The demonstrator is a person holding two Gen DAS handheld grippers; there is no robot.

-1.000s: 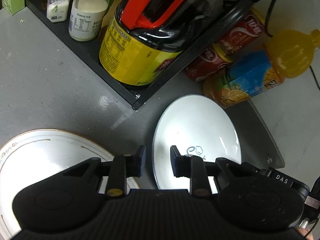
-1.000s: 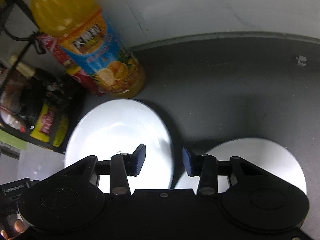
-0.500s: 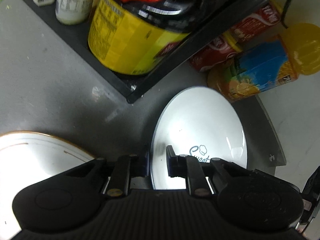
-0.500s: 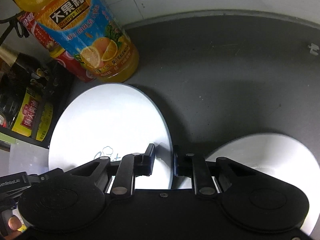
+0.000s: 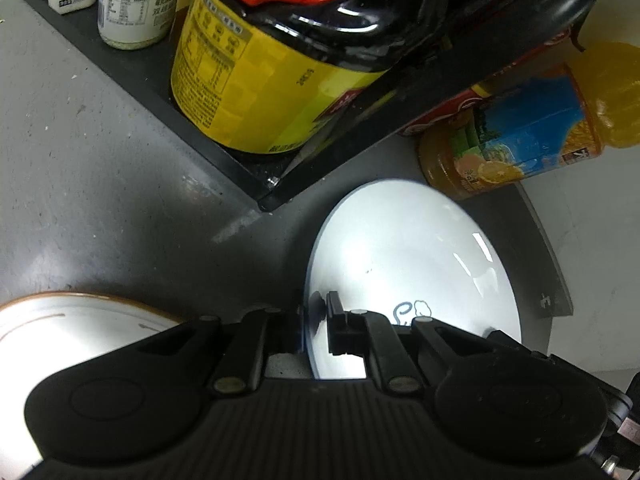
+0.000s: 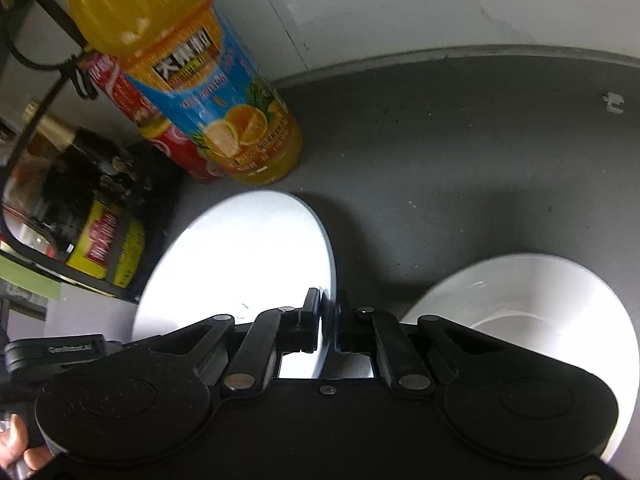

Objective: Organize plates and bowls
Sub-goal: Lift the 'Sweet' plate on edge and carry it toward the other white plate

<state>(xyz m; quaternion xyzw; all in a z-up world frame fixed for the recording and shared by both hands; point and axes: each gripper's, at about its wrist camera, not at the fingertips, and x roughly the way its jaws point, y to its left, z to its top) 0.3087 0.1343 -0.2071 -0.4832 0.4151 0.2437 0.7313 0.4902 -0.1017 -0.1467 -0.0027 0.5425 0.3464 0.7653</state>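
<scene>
Grey countertop [image 5: 100, 184] fills our left wrist view, with a black shelf [image 5: 224, 168] of jars at twelve o'clock. Our left gripper [image 5: 314, 328], open a second ago, now pinches the white plate [image 5: 412, 256] at its nine o'clock rim. A gold-rimmed plate [image 5: 72, 320] sits at eight o'clock. In the right wrist view, our right gripper [image 6: 329, 322] has likewise closed on the plate's [image 6: 244, 256] three o'clock rim; a bowl [image 6: 540, 292] lies at four o'clock, a juice bottle [image 6: 208, 92] at eleven. With both sides gripped, we judge the plate ready to lift.
</scene>
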